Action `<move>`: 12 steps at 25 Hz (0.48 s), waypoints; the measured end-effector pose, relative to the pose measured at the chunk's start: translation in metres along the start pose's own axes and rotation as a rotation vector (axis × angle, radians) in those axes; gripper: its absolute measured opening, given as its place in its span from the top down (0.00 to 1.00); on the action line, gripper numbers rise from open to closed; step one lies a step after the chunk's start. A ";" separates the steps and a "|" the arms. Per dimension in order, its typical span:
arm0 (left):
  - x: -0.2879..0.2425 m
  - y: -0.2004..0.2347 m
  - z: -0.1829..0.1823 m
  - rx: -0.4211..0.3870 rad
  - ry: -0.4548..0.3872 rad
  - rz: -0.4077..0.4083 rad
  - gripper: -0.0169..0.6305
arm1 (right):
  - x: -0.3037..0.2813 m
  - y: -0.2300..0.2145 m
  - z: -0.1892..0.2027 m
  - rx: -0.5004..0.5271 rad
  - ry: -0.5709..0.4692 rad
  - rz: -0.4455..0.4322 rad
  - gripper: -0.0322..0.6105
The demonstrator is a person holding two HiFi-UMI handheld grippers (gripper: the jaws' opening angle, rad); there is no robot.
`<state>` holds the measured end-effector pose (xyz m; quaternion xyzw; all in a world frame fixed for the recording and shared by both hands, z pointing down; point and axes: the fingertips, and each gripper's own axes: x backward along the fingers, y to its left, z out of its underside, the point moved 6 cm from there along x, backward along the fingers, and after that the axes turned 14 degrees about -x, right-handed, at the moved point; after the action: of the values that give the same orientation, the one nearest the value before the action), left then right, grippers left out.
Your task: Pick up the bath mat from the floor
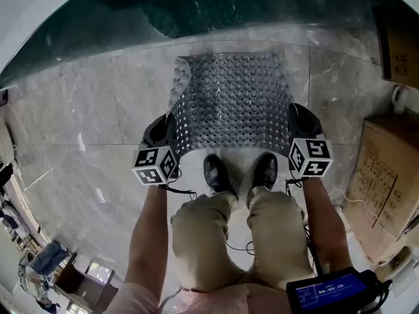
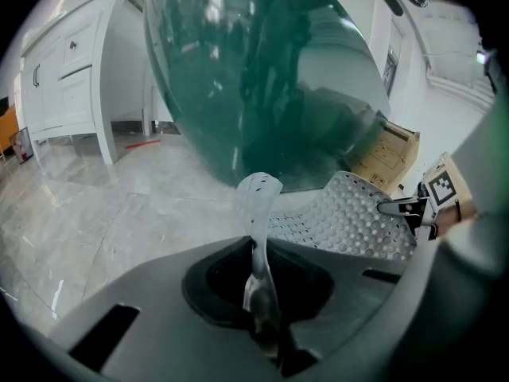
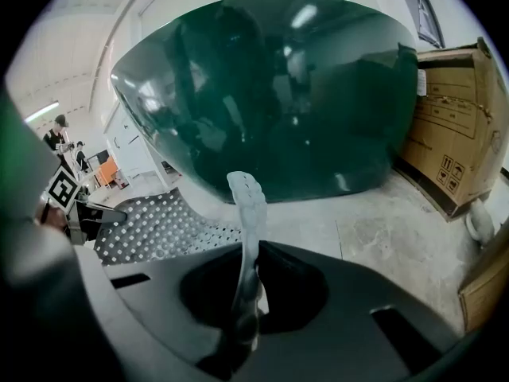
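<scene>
- Your knees (image 1: 229,241) and shoes (image 1: 216,173) sit lowest in the head view, with a blue-screen unit (image 1: 327,291) at your right hip.
- You hold the mat (image 1: 232,100) by its near edge, just beyond your toes, one gripper on each near corner.
- Left gripper (image 1: 173,128): jaws closed on the mat's left corner. Its own view shows the jaws pinched on the thin edge, with a perforated flap (image 2: 258,201) curling up out of them.
- Right gripper (image 1: 292,122): same story, jaws clamped on the right corner. In its view a narrow strip of mat (image 3: 248,205) stands up from between the jaws.
- The near edge is raised and stretched between your two grippers; the mat slopes away from you toward the green wall (image 1: 196,12).
- You can't tell from these views whether the far edge touches the floor (image 1: 78,110).
- Each gripper view catches the other gripper's marker cube across the mat.
- Cardboard boxes (image 1: 386,175) stand to your right, apart from the mat.
- A white cabinet (image 2: 71,78) stands on the left in the left gripper view.
</scene>
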<state>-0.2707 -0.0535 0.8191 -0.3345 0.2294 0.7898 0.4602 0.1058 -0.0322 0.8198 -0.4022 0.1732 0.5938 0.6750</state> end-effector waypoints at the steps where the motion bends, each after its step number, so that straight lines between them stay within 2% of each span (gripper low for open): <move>1: 0.001 -0.004 -0.002 0.002 0.001 0.007 0.92 | 0.001 0.001 -0.001 0.000 0.003 -0.003 0.91; 12: 0.012 -0.027 -0.022 0.005 -0.002 0.065 0.92 | 0.010 0.033 -0.012 0.001 0.021 -0.065 0.91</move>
<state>-0.2444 -0.0491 0.7938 -0.3247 0.2417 0.8039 0.4357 0.0803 -0.0360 0.7944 -0.4135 0.1675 0.5671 0.6923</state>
